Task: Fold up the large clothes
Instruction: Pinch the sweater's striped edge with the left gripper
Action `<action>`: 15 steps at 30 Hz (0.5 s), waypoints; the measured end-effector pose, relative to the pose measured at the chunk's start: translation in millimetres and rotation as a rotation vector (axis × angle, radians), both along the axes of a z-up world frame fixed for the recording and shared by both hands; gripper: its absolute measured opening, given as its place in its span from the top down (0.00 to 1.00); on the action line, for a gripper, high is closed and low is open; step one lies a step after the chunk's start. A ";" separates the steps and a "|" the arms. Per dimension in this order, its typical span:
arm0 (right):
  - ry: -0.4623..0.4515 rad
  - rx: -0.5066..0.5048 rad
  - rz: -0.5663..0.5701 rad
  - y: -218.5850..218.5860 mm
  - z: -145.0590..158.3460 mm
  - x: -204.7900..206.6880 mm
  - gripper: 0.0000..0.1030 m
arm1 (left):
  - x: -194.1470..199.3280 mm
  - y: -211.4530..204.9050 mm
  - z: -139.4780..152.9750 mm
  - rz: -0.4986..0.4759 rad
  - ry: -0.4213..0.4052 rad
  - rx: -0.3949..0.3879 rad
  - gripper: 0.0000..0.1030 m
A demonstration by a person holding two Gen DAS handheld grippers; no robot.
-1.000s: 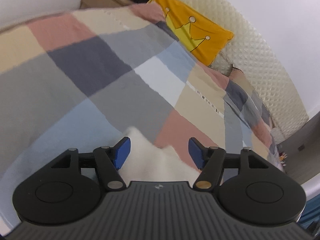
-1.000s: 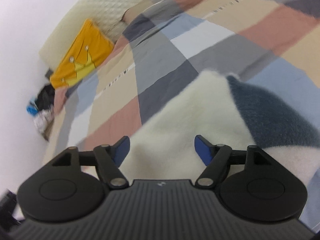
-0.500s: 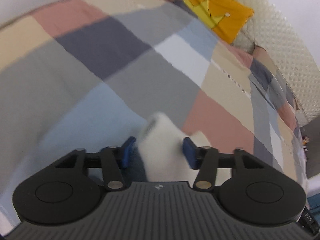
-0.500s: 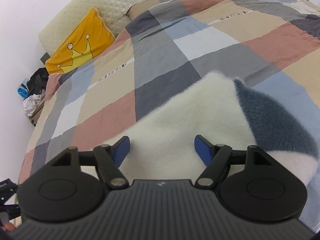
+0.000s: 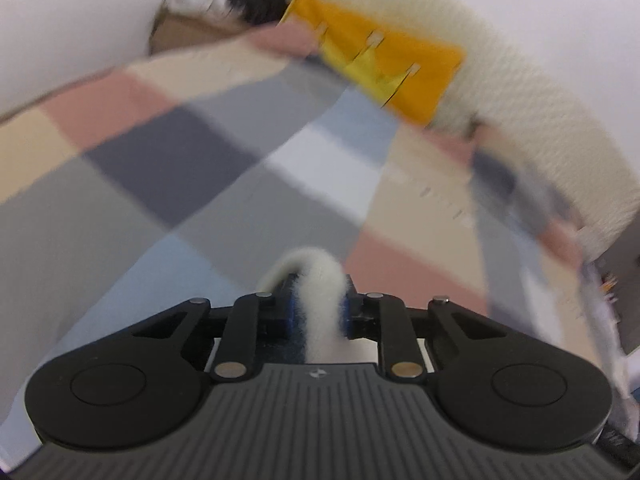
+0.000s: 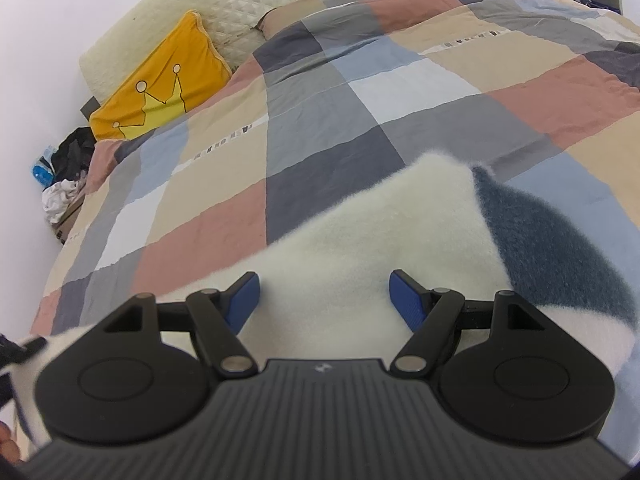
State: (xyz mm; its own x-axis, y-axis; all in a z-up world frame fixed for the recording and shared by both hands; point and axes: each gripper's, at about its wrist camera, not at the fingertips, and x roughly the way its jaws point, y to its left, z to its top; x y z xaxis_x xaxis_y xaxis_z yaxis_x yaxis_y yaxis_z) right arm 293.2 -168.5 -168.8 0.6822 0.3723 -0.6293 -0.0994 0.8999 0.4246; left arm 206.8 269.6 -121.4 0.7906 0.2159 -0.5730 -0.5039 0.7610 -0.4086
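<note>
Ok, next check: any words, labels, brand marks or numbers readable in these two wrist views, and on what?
No readable text in either view.
Small emblem on the right gripper body: a logo, no letters.
Same emblem on the left gripper body: blurred.
Yellow pillow: a crown drawing, no words.
Dark marks along a pale stripe of the checked duvet: too small to read.

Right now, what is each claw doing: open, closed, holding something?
Left claw: jaws closing on a bunched fold of the fluffy white garment, pads pressing it.
Right claw: open, over the white and dark blue fleece, gripping nothing.
</note>
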 end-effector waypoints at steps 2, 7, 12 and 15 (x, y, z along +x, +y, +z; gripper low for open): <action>-0.004 -0.009 -0.005 0.7 -0.1 -0.9 0.29 | 0.4 -3.8 10.0 -0.010 -0.039 0.018 0.78; -0.015 -0.026 -0.019 2.3 1.4 -4.1 0.29 | 24.6 -0.6 17.5 -0.014 -0.050 0.019 0.79; -0.040 -0.085 0.007 9.0 -1.2 -4.3 0.29 | 61.8 16.4 -10.6 0.043 0.049 -0.013 0.79; -0.061 -0.133 0.029 15.2 -3.1 -5.1 0.29 | 77.4 28.1 -29.2 0.058 0.092 -0.044 0.78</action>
State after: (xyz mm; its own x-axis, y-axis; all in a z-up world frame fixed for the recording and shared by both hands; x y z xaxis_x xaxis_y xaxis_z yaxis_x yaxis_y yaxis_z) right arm 288.2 -153.3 -171.9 0.7107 0.3084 -0.6323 -0.1480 0.9442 0.2942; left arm 284.2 297.7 -150.5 0.7209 0.2330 -0.6526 -0.5836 0.7120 -0.3904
